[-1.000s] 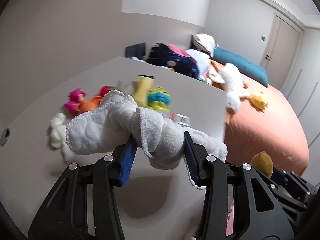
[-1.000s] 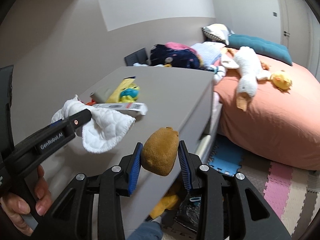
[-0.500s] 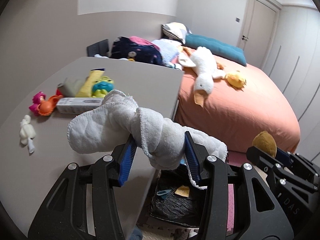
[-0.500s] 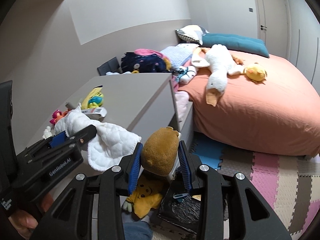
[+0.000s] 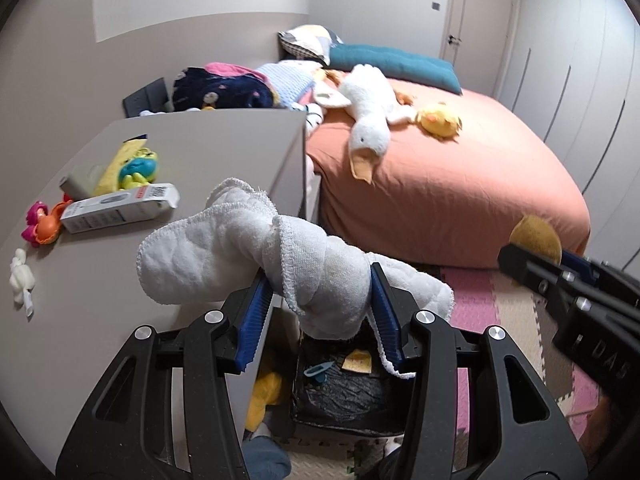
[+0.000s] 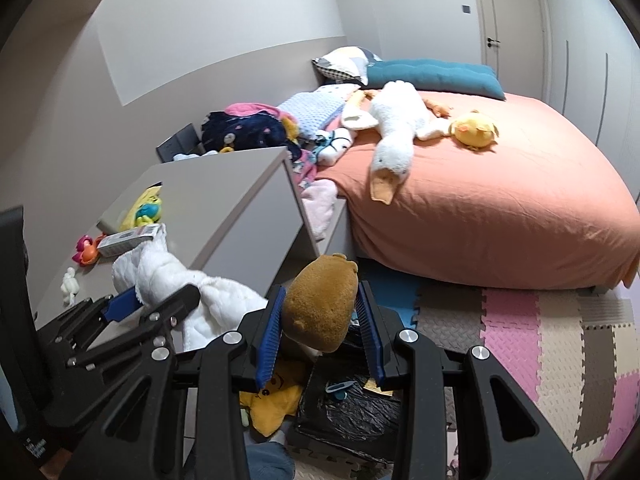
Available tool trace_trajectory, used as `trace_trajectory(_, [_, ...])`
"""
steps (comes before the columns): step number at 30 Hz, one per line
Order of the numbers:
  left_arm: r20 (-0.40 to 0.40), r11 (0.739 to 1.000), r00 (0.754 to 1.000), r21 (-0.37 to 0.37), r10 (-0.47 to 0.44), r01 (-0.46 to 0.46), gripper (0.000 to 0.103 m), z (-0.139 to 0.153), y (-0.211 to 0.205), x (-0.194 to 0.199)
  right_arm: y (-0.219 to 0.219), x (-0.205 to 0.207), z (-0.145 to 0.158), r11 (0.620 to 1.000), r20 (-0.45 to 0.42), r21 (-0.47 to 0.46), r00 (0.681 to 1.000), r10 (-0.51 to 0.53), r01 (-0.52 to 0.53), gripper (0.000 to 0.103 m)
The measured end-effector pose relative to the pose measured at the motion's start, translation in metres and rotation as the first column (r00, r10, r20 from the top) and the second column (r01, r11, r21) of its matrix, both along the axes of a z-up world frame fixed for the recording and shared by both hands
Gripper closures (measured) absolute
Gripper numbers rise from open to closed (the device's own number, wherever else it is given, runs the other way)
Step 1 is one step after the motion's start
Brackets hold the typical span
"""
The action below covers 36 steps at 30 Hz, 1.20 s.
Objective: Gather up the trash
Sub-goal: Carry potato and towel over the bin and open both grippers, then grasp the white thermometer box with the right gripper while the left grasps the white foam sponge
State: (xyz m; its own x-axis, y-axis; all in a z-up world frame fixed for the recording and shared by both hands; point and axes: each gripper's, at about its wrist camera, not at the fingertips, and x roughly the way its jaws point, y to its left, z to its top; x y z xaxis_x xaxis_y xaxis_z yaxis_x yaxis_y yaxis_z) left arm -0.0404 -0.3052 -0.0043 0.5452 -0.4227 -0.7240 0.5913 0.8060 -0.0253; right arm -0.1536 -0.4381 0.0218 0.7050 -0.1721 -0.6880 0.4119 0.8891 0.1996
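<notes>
A: What do we have in the left hand-held gripper (image 5: 316,312)?

B: We see a white cloth (image 5: 256,256) bunched between its 2 blue pads (image 5: 252,320), both pressing its sides, so it is clenched on the cloth. The cloth's ends spill out past each finger.

A: And the right hand-held gripper (image 6: 320,336)?

B: It grasps a brown plush toy (image 6: 320,304), squeezed between its 2 pads, the toy's top poking up beyond the fingertips.

A: Where is the trash bin?

B: Below both grippers. A black-lined bin (image 5: 344,392) sits on the floor under the left gripper's fingers, with a blue clip and a yellow scrap inside. In the right view the same bin (image 6: 352,404) lies just beneath the brown toy.

A: Anything beside it?

B: A yellow plush (image 6: 276,400) lies on the floor left of the bin, against the bench (image 5: 100,320). On the bench, ahead-left of the left gripper, we see a white box (image 5: 116,208) and small toys. The bed (image 5: 460,184) is ahead-right.
</notes>
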Motion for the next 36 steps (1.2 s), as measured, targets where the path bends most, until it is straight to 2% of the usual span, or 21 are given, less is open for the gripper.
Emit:
trace_trajectory(7, [-0.029,0.996,0.998,0.068,-0.05,0.052,0.054,-0.017,-0.015,-0.007,-0.022,-0.005,-0.011,0.998,-0.037,0.024,0.998,-0.05,0.051,0.065])
trace_trajectory(9, [-0.045,0.994,0.997,0.085,-0.068,0.072,0.05,-0.023,-0.02,-0.009,-0.027,-0.003,-0.014,0.998,-0.053,0.025,0.997,-0.055,0.056,0.065])
trace_trajectory(11, [-0.06,0.988,0.993,0.109,-0.104,0.11,0.037,-0.029,-0.025,-0.011,-0.03,0.0,-0.017,0.998,-0.078,0.014,0.995,-0.065,0.067,0.052])
trace_trajectory(12, [-0.048,0.987,0.994,0.123,-0.101,0.106,0.031,-0.03,-0.027,-0.012,-0.033,-0.001,-0.017,0.997,-0.077,0.01,0.994,-0.082,0.083,0.036])
trace_trajectory(13, [-0.033,0.986,0.996,0.14,-0.088,0.092,0.015,-0.031,-0.028,-0.013,-0.035,-0.003,-0.017,0.994,-0.074,0.002,0.992,-0.106,0.106,0.029])
trace_trajectory(14, [-0.02,0.986,0.997,0.151,-0.076,0.078,0.01,-0.031,-0.029,-0.013,-0.038,-0.005,-0.017,0.993,-0.072,-0.002,0.99,-0.117,0.118,0.028])
trace_trajectory(21, [-0.029,0.989,0.998,0.139,-0.047,0.051,0.01,-0.028,-0.026,-0.006,-0.05,-0.011,-0.018,0.988,-0.068,0.009,0.986,-0.152,0.153,0.027])
trace_trajectory(36, [-0.012,0.991,1.0,0.131,-0.015,0.016,0.01,-0.022,-0.007,0.0,-0.032,0.006,-0.015,0.995,-0.054,0.019,0.994,-0.094,0.095,0.027])
